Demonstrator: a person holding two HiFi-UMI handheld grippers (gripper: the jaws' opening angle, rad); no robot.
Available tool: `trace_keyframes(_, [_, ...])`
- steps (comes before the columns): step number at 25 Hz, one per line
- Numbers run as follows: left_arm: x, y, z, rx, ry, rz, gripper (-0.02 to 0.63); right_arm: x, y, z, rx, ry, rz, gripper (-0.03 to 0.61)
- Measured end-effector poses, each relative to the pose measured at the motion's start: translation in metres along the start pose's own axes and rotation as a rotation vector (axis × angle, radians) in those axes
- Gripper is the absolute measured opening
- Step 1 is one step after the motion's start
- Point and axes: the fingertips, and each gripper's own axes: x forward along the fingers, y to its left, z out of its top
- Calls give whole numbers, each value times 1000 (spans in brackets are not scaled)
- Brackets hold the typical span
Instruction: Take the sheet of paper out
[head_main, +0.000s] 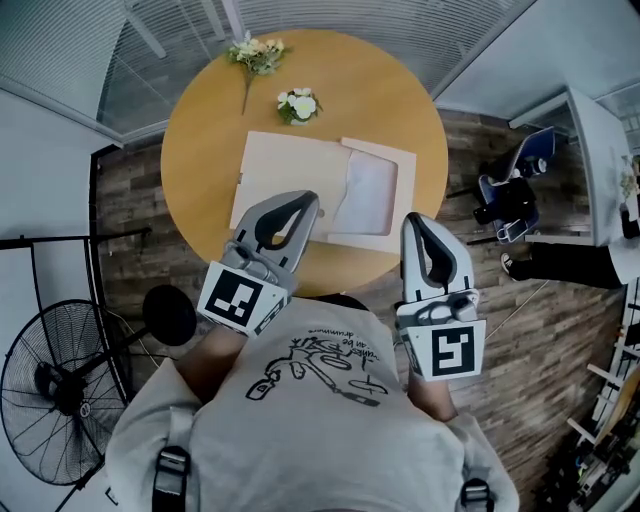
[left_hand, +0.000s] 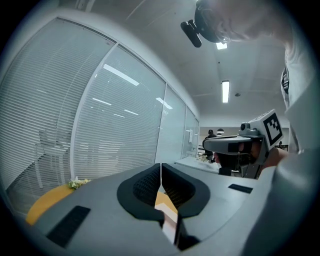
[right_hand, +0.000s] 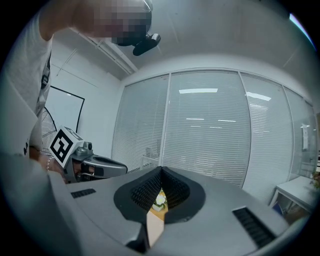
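With both pairs of jaws closed on nothing, the left gripper (head_main: 306, 203) tips over the envelope's (head_main: 285, 180) near edge and the right gripper (head_main: 418, 221) sits just off its right side, while the sheet (head_main: 366, 188) lies in the envelope's right end, ahead and between them.
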Motion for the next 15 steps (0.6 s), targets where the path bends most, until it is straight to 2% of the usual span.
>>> trace_keyframes(5, [13,0,-16,-5,33,-10,25,0,-8,0,-4,-3,3,8])
trace_keyframes(15, [41,3,-72,-39,135,-53,31,3,-17,0,-12,-7,9,8])
